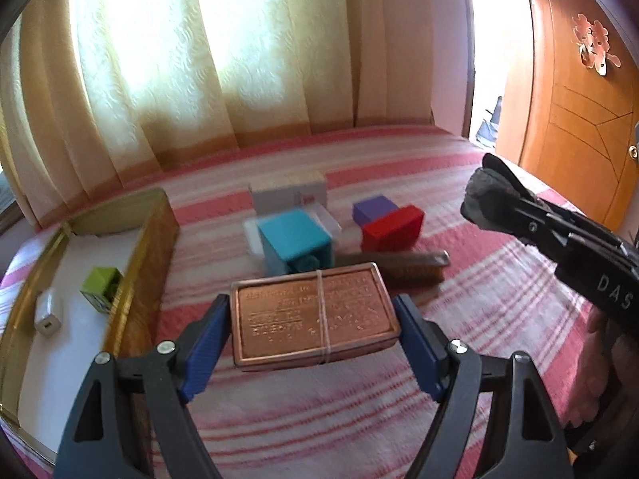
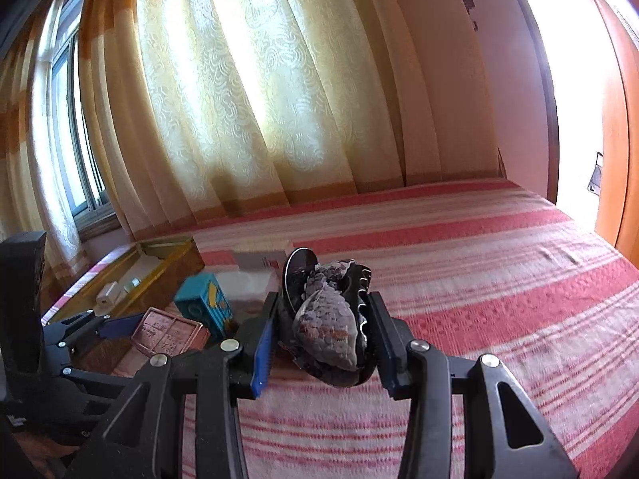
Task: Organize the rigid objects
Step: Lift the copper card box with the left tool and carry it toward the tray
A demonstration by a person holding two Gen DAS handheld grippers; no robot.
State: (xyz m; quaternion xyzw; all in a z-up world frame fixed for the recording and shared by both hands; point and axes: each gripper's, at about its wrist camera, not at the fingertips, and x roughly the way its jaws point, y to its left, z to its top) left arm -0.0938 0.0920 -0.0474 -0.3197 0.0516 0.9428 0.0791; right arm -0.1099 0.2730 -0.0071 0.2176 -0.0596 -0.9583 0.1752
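My left gripper (image 1: 311,308) is shut on a copper-coloured tin (image 1: 315,319) with a rubber band around it. Its blue pads press on the tin's two short ends. The tin hangs over the striped bedspread (image 1: 319,407), just right of the gold box (image 1: 155,239). My right gripper (image 2: 322,303) is shut on a dark mottled hair claw clip (image 2: 325,327). In the left wrist view that clip (image 1: 487,195) is held up at the right. The right wrist view shows the copper tin (image 2: 169,333) at the lower left.
The open gold box holds a green cube (image 1: 100,285) and a white charger (image 1: 48,313). Behind the tin lie a teal box (image 1: 295,239), a white box (image 1: 287,193), a purple block (image 1: 373,207), a red block (image 1: 393,227) and a brush (image 1: 399,263). Curtains hang behind the bed and a wooden door (image 1: 579,119) stands at the right.
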